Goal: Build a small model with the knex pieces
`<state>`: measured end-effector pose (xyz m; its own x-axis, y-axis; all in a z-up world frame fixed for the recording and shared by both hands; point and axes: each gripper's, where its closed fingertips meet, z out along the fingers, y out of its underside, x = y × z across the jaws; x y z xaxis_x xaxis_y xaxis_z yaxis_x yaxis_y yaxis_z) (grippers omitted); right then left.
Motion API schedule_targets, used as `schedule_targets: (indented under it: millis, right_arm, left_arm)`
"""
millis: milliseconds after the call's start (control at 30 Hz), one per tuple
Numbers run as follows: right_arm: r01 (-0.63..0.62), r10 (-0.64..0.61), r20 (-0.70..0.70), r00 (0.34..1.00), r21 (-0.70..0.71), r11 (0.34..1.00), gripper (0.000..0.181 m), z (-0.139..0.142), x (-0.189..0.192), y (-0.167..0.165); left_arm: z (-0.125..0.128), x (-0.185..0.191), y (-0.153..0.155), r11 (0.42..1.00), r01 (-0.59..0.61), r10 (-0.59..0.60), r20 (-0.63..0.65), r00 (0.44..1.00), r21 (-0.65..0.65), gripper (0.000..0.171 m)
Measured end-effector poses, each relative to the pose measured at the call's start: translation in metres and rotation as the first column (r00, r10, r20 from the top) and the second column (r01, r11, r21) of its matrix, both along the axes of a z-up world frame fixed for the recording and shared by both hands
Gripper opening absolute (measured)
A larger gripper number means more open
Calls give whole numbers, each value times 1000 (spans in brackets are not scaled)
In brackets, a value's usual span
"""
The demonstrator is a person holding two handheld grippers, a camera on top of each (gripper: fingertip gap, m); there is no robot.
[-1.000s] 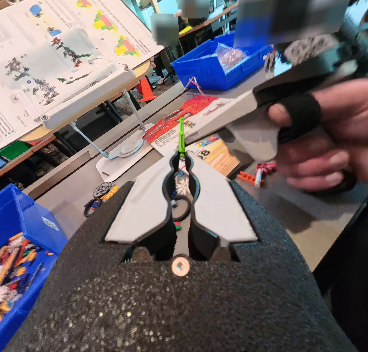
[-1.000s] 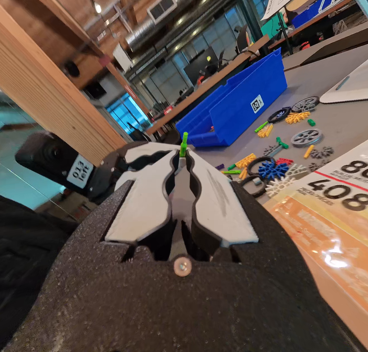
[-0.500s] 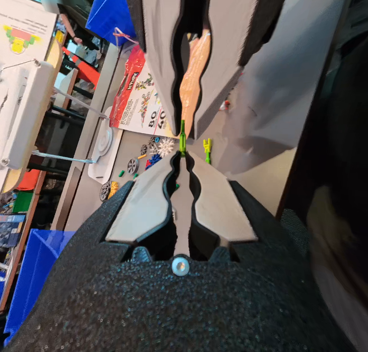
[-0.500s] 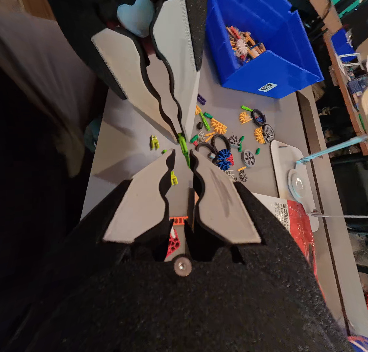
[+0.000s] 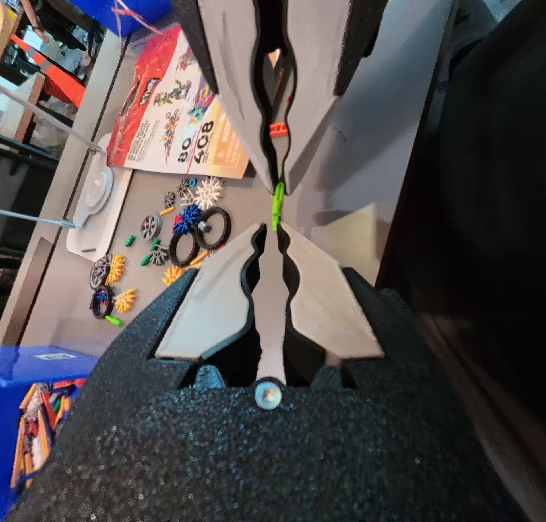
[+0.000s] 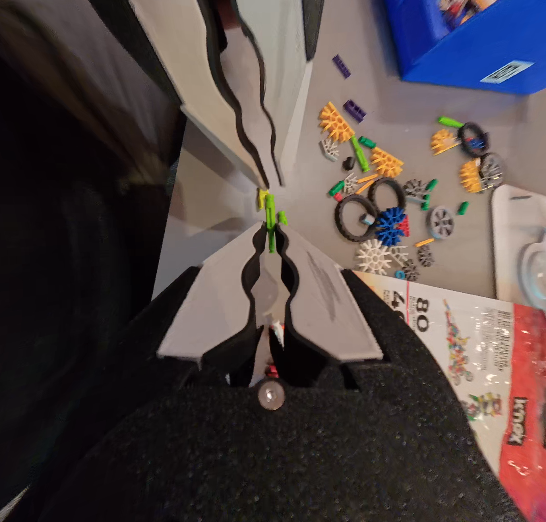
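Grey tabletop (image 6: 399,100) is filling both views, strewn with small plastic construction pieces. Over it, the two pairs of tongs are meeting tip to tip.

The right tongs (image 6: 269,227) are pinching a slim lime-green plastic rod (image 6: 270,212) between their very tips, closed onto its lower part. The rod is pointing out toward twelve o'clock in the right wrist view, held above the tabletop. The left tongs (image 5: 271,230) are standing slightly parted, a narrow gap showing between their tips. They are gripping nothing. The rod's free end is sitting just at that gap, and motion blur is making it hard to tell whether it is touching a tip.

In the right wrist view, a small yellow-green plastic clip (image 6: 261,197) is lying at eleven o'clock of the rod. A second small green clip (image 6: 282,217) is lying just beside it at three o'clock. Both look to be resting on the tabletop.

Out at three o'clock, two black rubber tyre rings (image 6: 354,221) are lying against a blue snowflake-shaped connector (image 6: 390,222). A white snowflake-shaped connector (image 6: 373,256) is lying near them at four o'clock. Yellow fan-shaped connectors (image 6: 336,123) are scattered at two o'clock. A blue plastic bin (image 6: 472,50) of mixed pieces is standing at one o'clock. A glossy red-and-white printed bag (image 6: 472,345) is lying flat at five o'clock.
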<state>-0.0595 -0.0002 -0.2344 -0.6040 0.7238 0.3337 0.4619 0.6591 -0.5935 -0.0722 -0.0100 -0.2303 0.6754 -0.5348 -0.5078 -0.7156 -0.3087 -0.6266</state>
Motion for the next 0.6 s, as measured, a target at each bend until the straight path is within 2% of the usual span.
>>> schedule_targets:
  millis: [200,333,600]
  right_arm:
    - [13,-7,120,993,-51,999,4,-22,-6,0]
    - [-4,19,158,987,-95,995,4,-26,-9,-5]
    - [-15,31,211,977,-80,997,4,-34,-12,-4]
  left_arm:
    - [-8,-3,-8,999,27,-22,106,994,-44,8]
    - [-18,-9,-8,997,25,-19,83,996,-74,9]
    - [-32,-7,-8,992,56,-45,96,994,-117,8]
